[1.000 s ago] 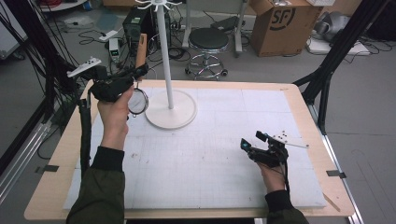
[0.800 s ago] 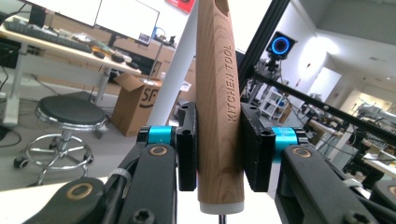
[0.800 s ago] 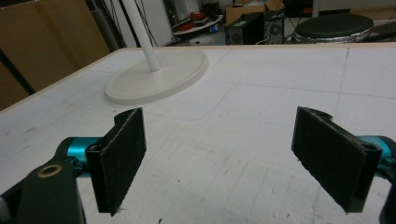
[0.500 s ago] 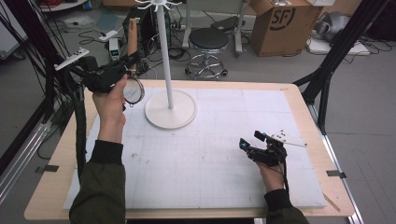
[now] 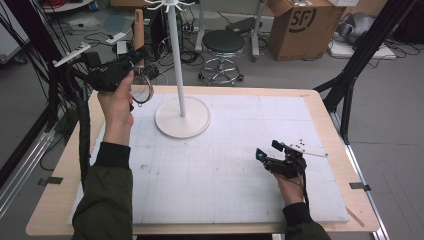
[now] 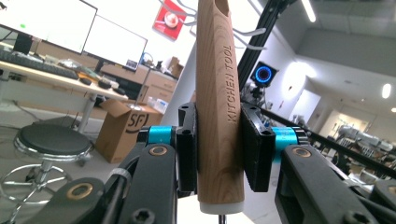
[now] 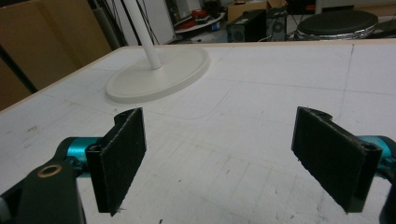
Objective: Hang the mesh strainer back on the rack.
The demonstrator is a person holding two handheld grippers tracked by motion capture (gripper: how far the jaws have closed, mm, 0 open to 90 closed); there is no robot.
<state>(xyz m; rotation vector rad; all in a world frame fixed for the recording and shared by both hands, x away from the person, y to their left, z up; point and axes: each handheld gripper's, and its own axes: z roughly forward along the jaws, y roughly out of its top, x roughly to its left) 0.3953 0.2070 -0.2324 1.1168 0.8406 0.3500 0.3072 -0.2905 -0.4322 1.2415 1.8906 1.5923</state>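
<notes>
Item: wooden-handled round wire-mesh kitchen strainer [image 5: 141,89], being held by its handle in the left gripper [image 6: 218,154] above the table's far-left corner, beside the white hook stand [image 5: 182,116]. Right gripper [image 7: 233,158]: being rested wide open, nothing between its pads. Risk: mesh being knocked against the pole, twisting the handle loose.

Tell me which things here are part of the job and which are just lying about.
In the job:
left gripper
wooden-handled strainer
white hook stand

Lying about:
right gripper, open and idle on the table mat
stool
cardboard box
</notes>
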